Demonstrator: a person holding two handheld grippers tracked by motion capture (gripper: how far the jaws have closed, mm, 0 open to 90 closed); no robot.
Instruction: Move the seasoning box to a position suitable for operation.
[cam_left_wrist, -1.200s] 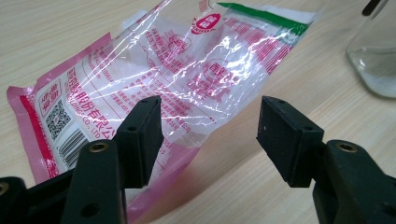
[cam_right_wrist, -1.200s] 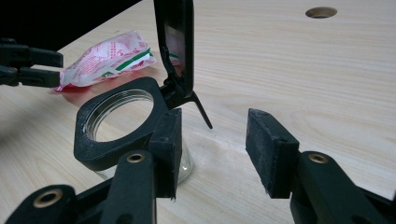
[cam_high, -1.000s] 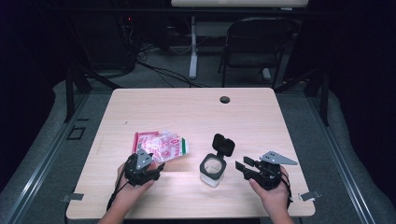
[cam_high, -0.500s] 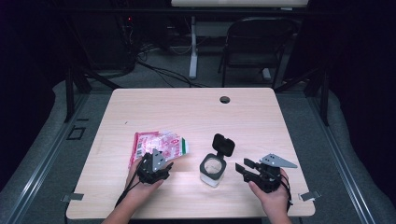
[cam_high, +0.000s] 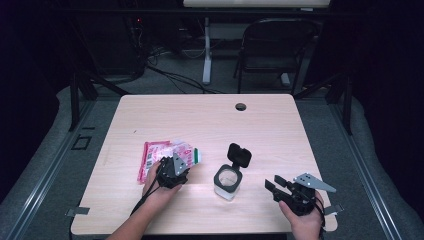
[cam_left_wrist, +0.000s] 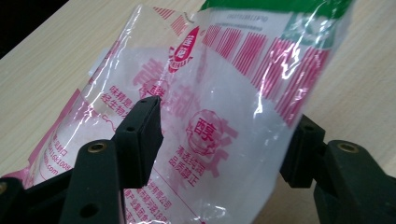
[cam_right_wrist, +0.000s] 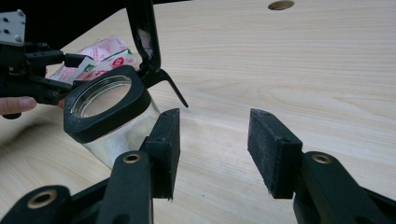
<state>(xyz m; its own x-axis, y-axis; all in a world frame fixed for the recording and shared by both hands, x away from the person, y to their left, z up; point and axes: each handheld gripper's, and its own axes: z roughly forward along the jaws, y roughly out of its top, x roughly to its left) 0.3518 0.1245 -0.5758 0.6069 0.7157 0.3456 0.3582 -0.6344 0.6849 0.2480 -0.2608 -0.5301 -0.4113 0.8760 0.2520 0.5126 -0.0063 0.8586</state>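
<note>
Left gripper (cam_high: 176, 161) jaws stood wide apart, straddling the pink-printed plastic bag (cam_left_wrist: 205, 116); bag lay between them, pads not clearly pressing it. Clear jar (cam_high: 227, 181) with black collar and hinged lid flipped up sat between the two grippers, just left of and beyond the right gripper's left jaw. Right gripper (cam_high: 274, 184) jaws were open, bare table (cam_right_wrist: 299, 74) between them
</note>
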